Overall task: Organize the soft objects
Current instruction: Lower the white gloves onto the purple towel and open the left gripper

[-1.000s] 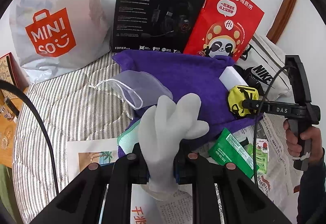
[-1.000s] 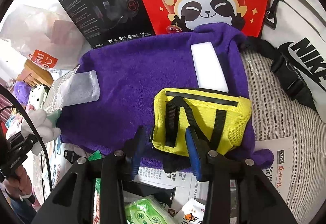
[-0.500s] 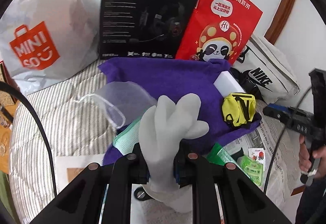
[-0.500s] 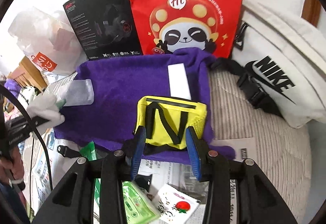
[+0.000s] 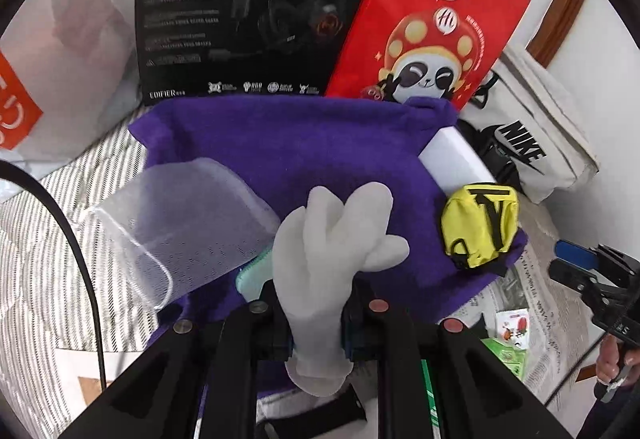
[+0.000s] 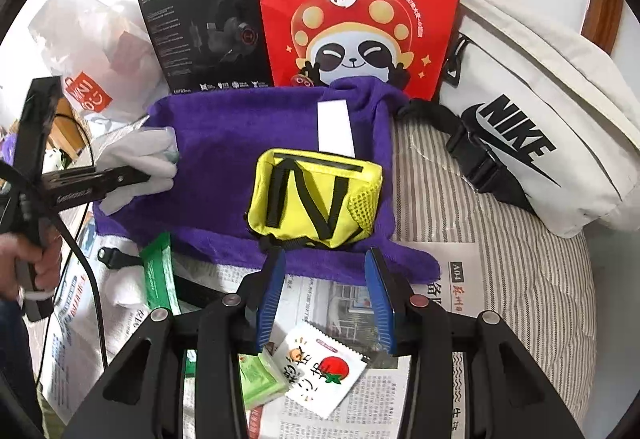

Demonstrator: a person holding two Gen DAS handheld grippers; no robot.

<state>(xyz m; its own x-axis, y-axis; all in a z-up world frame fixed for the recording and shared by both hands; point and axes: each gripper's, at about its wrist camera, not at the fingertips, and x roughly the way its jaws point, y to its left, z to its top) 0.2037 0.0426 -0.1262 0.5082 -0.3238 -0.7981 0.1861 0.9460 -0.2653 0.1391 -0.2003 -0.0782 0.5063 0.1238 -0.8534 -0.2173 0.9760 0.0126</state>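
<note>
My left gripper (image 5: 316,315) is shut on a white glove (image 5: 332,239) and holds it over the near left part of a purple towel (image 5: 312,143). The glove also shows in the right wrist view (image 6: 136,159) at the towel's left edge. On the towel lie a yellow pouch (image 6: 316,199), a white block (image 6: 336,127) and a clear plastic pouch (image 5: 180,223). My right gripper (image 6: 326,299) is open and empty, just in front of the yellow pouch, over newspaper.
A red panda bag (image 6: 356,3), a black headset box (image 6: 208,27) and a white shopping bag (image 5: 52,51) stand behind the towel. A white Nike bag (image 6: 532,127) lies to the right. Green packets (image 6: 160,275) and a sachet (image 6: 324,367) lie on newspaper.
My left gripper has carried the glove forward, over the towel. My right gripper has drawn back from the yellow pouch, which stays on the towel.
</note>
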